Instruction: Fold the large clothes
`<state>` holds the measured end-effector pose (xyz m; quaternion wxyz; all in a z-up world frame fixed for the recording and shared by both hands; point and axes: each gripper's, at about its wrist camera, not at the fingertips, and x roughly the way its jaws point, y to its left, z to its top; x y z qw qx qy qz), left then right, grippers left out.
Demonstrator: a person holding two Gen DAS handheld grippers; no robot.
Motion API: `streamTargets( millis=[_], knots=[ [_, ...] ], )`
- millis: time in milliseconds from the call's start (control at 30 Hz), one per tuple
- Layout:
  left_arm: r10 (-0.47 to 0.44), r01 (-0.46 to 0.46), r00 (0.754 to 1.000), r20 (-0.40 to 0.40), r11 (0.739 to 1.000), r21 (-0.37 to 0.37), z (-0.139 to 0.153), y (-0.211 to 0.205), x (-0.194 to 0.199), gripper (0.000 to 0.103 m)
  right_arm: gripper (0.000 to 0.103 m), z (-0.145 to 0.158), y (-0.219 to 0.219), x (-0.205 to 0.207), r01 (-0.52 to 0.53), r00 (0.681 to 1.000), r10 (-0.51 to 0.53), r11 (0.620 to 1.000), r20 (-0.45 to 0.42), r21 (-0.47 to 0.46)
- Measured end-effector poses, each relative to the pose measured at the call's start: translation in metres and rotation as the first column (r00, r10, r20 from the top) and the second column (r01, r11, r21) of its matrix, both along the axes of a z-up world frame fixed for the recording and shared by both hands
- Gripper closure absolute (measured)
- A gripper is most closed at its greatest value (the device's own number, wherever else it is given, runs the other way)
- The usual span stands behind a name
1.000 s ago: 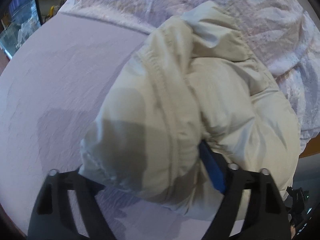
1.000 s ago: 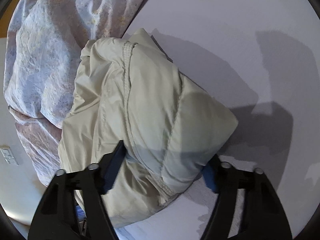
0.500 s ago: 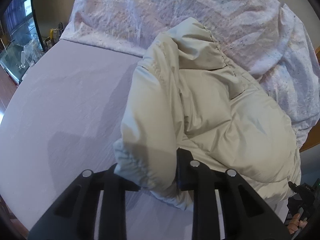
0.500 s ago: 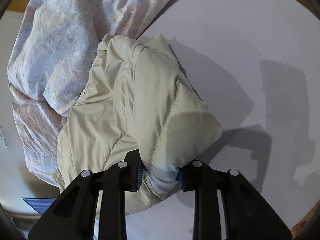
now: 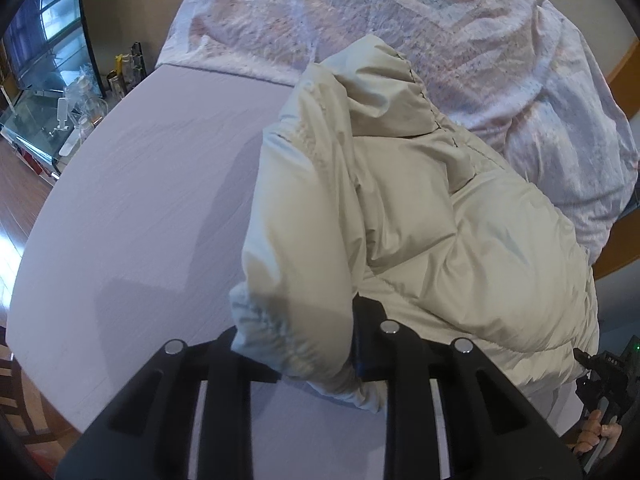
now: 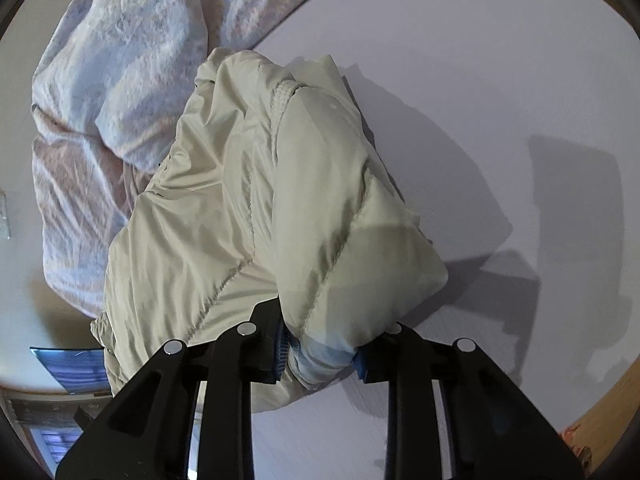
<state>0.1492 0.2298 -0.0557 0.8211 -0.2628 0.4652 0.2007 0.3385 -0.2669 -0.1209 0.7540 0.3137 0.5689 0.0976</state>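
Readable text: none certain | small black device (image 5: 612,364) beside my cream puffer jacket (image 5: 420,220): faint white digits, too blurred to read | labels, brands: none seen

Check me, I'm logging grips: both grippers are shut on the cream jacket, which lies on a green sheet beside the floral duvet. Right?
Not quite: the sheet is pale lilac, not green, as the left wrist view shows. Both the left gripper and right gripper are shut on the jacket, beside the duvet.
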Motion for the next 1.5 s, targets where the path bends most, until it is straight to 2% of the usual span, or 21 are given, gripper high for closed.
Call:
streamTargets(
  millis=[267,333,367,467,500,633,733,833,900,967,1100,1200,1300,1400,1500],
  knots=[
    [-0.007,0.007,1.000,-0.011,1.000,0.000,0.001,-0.004,-0.034,0.078,0.077,-0.001,-0.001,-0.034,-0.049,0.999,0.049,0.999,-0.003,-0.011],
    [-0.005,0.005,1.000,-0.015,1.000,0.001,0.000,-0.005,-0.039,0.077,0.073,0.002,-0.002,-0.037,-0.069,0.998,0.069,0.997,-0.006,-0.040],
    [-0.005,0.005,1.000,-0.018,1.000,0.000,-0.001,-0.007,-0.041,0.076,0.068,0.005,-0.003,-0.038,-0.074,0.997,0.074,0.995,-0.008,-0.066],
    [0.004,-0.003,0.999,-0.036,1.000,0.014,-0.004,-0.007,-0.043,0.067,0.049,0.016,-0.006,-0.039,-0.076,0.997,0.077,0.983,-0.001,-0.170],
    [0.013,-0.012,0.999,-0.042,1.000,0.019,-0.004,-0.007,-0.044,0.064,0.047,0.022,-0.009,-0.040,-0.070,0.997,0.074,0.977,0.011,-0.201],
    [0.018,-0.017,0.998,-0.053,0.999,0.028,-0.005,-0.006,-0.046,0.054,0.045,0.038,-0.017,-0.041,-0.036,0.997,0.054,0.957,0.055,-0.288],
    [0.020,-0.017,0.998,-0.067,0.999,0.038,-0.006,-0.005,-0.045,0.039,0.044,0.057,-0.017,-0.038,0.014,0.991,0.039,0.918,0.124,-0.396],
    [0.017,-0.015,0.998,-0.066,0.999,0.039,-0.006,-0.004,-0.044,0.034,0.044,0.071,-0.002,-0.032,-0.014,0.979,0.094,0.915,0.179,-0.403],
    [0.016,-0.014,0.997,-0.072,0.999,0.039,-0.007,-0.004,-0.042,0.032,0.044,0.076,0.022,-0.026,-0.080,0.966,0.166,0.921,0.198,-0.382],
    [0.017,-0.014,0.997,-0.073,0.999,0.039,-0.007,-0.004,-0.041,0.031,0.044,0.080,0.052,-0.025,-0.143,0.946,0.241,0.910,0.216,-0.389],
    [0.028,-0.025,0.997,-0.076,0.999,0.031,-0.009,-0.003,-0.041,0.030,0.044,0.078,0.122,-0.035,-0.288,0.876,0.415,0.859,0.245,-0.422],
    [0.037,-0.036,0.997,-0.069,0.999,0.017,-0.010,0.000,-0.042,0.030,0.044,0.075,0.165,-0.048,-0.348,0.818,0.508,0.809,0.268,-0.473],
    [0.042,-0.041,0.997,-0.068,0.999,0.012,-0.011,0.001,-0.043,0.030,0.044,0.067,0.195,-0.057,-0.389,0.773,0.566,0.780,0.287,-0.490],
    [0.048,-0.048,0.997,-0.065,0.999,0.008,-0.011,0.004,-0.043,0.030,0.044,0.055,0.213,-0.060,-0.393,0.756,0.598,0.741,0.267,-0.545],
    [0.052,-0.051,0.997,-0.061,0.999,0.010,-0.009,0.006,-0.044,0.030,0.044,0.049,0.211,-0.062,-0.388,0.764,0.591,0.742,0.260,-0.548]
  ],
)
